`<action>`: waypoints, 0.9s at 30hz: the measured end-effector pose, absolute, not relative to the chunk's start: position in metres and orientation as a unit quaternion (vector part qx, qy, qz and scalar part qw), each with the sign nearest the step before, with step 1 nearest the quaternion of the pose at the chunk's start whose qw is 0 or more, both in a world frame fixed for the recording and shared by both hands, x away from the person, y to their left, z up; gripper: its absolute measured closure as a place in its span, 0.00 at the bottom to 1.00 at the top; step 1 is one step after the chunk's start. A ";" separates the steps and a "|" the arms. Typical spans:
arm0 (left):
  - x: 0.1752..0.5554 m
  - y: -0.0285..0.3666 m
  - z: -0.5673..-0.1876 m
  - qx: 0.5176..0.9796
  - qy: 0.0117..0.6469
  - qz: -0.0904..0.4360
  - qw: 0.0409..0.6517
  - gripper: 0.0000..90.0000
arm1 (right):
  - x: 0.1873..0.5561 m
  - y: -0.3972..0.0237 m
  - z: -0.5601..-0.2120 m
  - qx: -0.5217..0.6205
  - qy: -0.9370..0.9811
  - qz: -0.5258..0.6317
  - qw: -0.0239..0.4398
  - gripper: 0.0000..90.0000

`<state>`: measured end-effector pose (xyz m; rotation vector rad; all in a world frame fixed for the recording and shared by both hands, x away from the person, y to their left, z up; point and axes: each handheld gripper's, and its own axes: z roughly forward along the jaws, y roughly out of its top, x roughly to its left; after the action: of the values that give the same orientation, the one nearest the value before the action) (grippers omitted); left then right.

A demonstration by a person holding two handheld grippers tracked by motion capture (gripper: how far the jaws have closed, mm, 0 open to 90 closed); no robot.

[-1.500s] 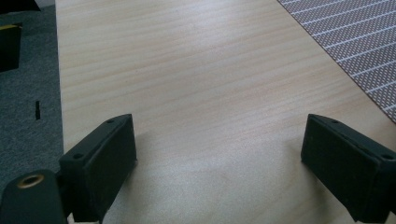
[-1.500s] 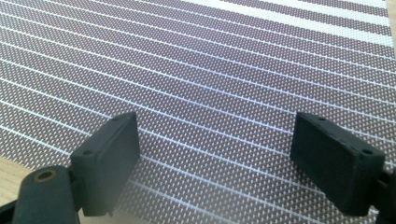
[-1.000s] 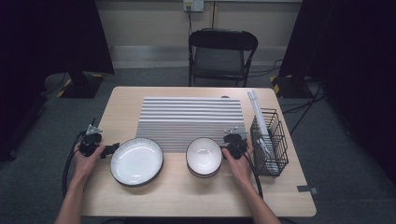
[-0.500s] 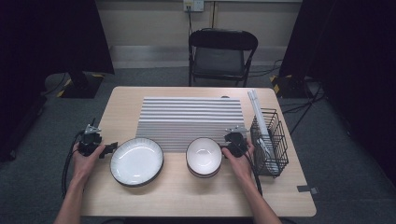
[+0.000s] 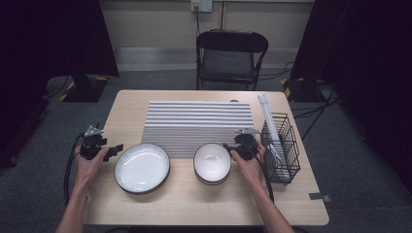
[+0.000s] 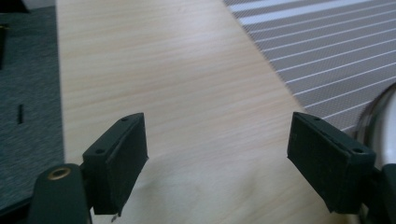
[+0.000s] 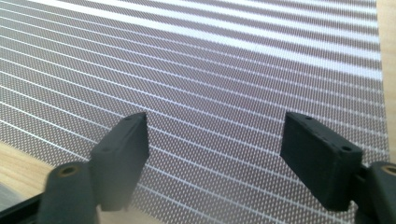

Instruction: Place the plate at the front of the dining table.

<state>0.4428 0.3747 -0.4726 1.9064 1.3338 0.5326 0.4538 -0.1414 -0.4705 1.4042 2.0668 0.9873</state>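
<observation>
Plate [image 6: 380, 121] cut off by right edge, left gripper view.

Surfaces and finishes, tabletop set

Table [image 5: 301, 194]: pale matt wood grain. Mat [image 5: 194, 121]: woven, grey-striped, fine mesh texture. Plate [image 5: 142, 168] and bowl [image 5: 212, 162]: glossy white ceramic, dark rims. Basket [image 5: 282, 145]: black wire. Gripper pads [image 6: 119, 163]: matt black rubbery.

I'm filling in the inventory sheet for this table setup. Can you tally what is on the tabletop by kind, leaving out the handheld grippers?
Plate: 1
Bowl: 1
Striped mat: 1
Black wire basket: 1
White sticks in the wire basket: too fine to count exactly
Total: 4 things, plus the sticks
</observation>
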 end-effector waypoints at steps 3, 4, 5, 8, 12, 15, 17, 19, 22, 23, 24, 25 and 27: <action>0.441 0.370 -0.467 0.742 0.512 0.211 0.379 0.22 | 0.455 -0.141 -0.467 0.504 0.753 0.355 0.228 0.26; 0.441 0.367 -0.466 0.747 0.507 0.208 0.377 0.22 | 0.455 -0.141 -0.466 0.500 0.756 0.357 0.227 0.26; 0.440 0.365 -0.466 0.749 0.505 0.207 0.376 0.22 | 0.455 -0.140 -0.464 0.497 0.755 0.360 0.230 0.27; 0.438 0.362 -0.464 0.753 0.500 0.198 0.379 0.23 | 0.455 -0.140 -0.459 0.495 0.751 0.369 0.234 0.28; 0.434 0.360 -0.458 0.755 0.492 0.198 0.385 0.23 | 0.455 -0.140 -0.455 0.499 0.744 0.380 0.232 0.30; 0.432 0.360 -0.454 0.747 0.493 0.185 0.406 0.23 | 0.455 -0.138 -0.452 0.495 0.745 0.382 0.232 0.29; 0.429 0.359 -0.452 0.748 0.488 0.177 0.414 0.23 | 0.456 -0.136 -0.449 0.493 0.750 0.374 0.233 0.28; 0.427 0.355 -0.451 0.753 0.485 0.180 0.408 0.23 | 0.457 -0.135 -0.444 0.493 0.749 0.372 0.237 0.29; 0.425 0.352 -0.447 0.754 0.476 0.176 0.418 0.23 | 0.460 -0.138 -0.436 0.503 0.737 0.392 0.225 0.30; 0.424 0.351 -0.445 0.754 0.473 0.175 0.421 0.23 | 0.461 -0.138 -0.434 0.502 0.738 0.394 0.221 0.30; 0.424 0.350 -0.441 0.757 0.469 0.179 0.419 0.23 | 0.461 -0.137 -0.431 0.499 0.739 0.395 0.221 0.30; 0.424 0.349 -0.440 0.758 0.464 0.178 0.422 0.23 | 0.461 -0.136 -0.428 0.496 0.740 0.396 0.223 0.30; 0.423 0.347 -0.434 0.761 0.453 0.181 0.428 0.23 | 0.461 -0.135 -0.424 0.491 0.740 0.402 0.222 0.30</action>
<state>0.4233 0.3472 -0.4341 1.9007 1.1310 0.4515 0.4613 -0.1352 -0.4242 1.3577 2.0455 1.1110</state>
